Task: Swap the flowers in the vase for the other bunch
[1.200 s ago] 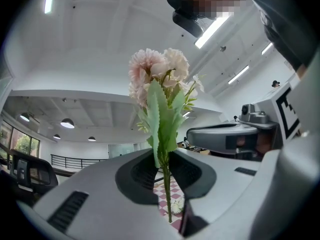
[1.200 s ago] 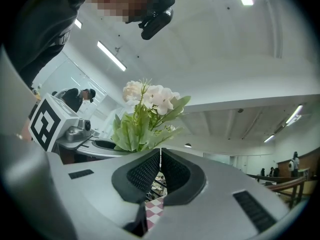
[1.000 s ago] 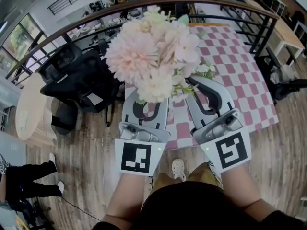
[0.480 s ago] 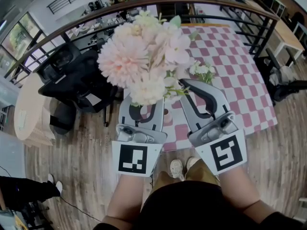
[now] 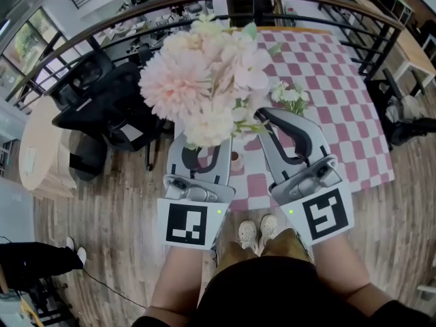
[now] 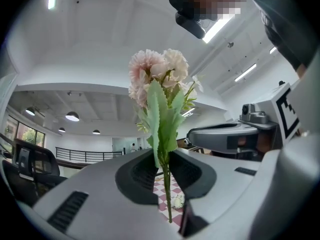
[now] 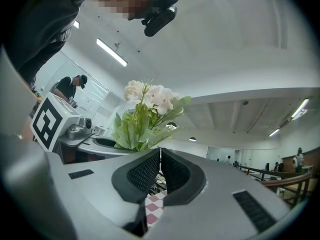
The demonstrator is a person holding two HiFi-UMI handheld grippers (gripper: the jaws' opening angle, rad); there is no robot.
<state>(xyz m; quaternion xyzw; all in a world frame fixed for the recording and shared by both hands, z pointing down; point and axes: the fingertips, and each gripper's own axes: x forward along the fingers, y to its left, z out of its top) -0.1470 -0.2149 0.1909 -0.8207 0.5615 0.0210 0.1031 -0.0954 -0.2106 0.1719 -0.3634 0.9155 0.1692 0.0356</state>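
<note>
Left tongs (image 6: pixel 162 170): my jaws are partly closed and clamp the green stems (image 6: pixel 166 194) of the pink bunch (image 6: pixel 159 81). The stems run upright through the gap, with the leaves and blooms standing above the jaws and a short length of stem below them.

From the head view, the pink bunch (image 5: pixel 204 80) is raised in the air over the left tongs (image 5: pixel 206 152), in front of the near left corner of the checked tabletop (image 5: pixel 340 80).

Right tongs (image 7: pixel 160 159): the jaws are brought together, only a hairline seam between the pads, and nothing is gripped. From the head view, the tip of the right tongs (image 5: pixel 267 118) lies just beside the bunch's lower blooms.

A small white bunch (image 5: pixel 289 95) shows over the tabletop toward its left edge; I cannot tell what it stands in.
</note>
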